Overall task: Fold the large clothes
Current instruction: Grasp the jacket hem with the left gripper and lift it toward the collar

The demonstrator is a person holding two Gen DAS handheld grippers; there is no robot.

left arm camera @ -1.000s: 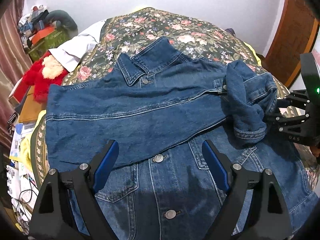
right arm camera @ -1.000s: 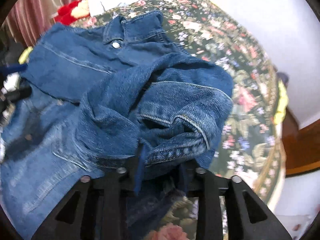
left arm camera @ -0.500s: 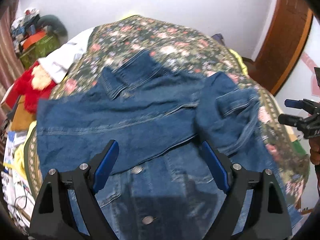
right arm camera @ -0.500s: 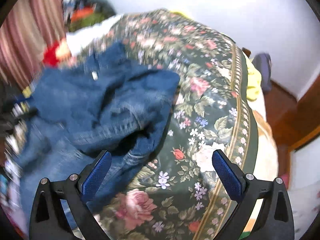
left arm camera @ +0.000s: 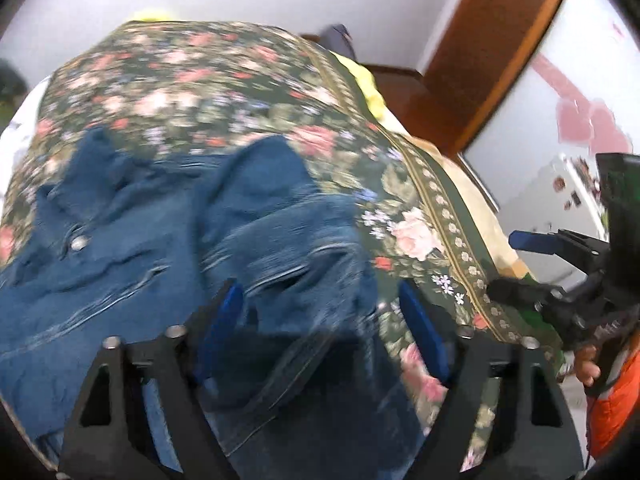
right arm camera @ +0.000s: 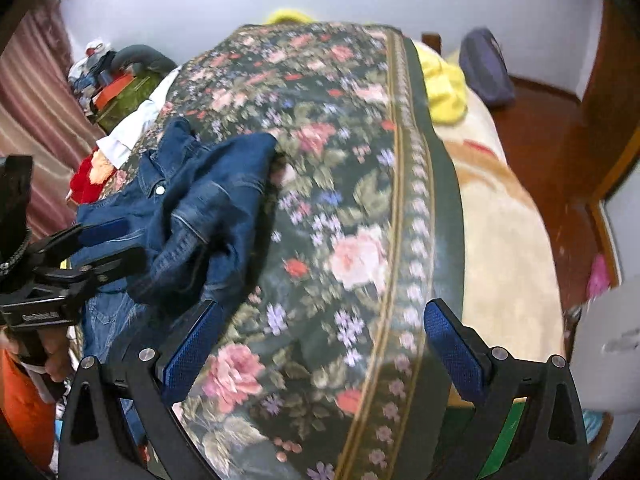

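Note:
A blue denim jacket (left arm camera: 120, 264) lies on the floral bedspread (left arm camera: 224, 80), with one sleeve (left arm camera: 280, 232) folded and bunched over its right side. My left gripper (left arm camera: 324, 324) hovers over that sleeve. Its jaws are closing with denim between them, and the right pad (left arm camera: 424, 332) still stands clear over the bedspread. My right gripper (right arm camera: 320, 344) is open and empty above bare bedspread (right arm camera: 360, 184), to the right of the jacket (right arm camera: 208, 208). Each gripper shows in the other's view: the right gripper (left arm camera: 520, 266) at the right edge, the left gripper (right arm camera: 116, 242) at the left edge.
A yellow cloth (right arm camera: 444, 84) and a dark bag (right arm camera: 484, 68) lie past the bed's far right corner, near a wooden door (left arm camera: 492, 40). A white pillow (right arm camera: 132, 128), a red plush toy (right arm camera: 88, 176) and a green box (right arm camera: 124, 100) sit at the far left by a curtain (right arm camera: 32, 112).
My right gripper let go of the sleeve cuff, opened wide and drew back to the right off the jacket. My left gripper swung right over the dropped sleeve and its jaws narrowed.

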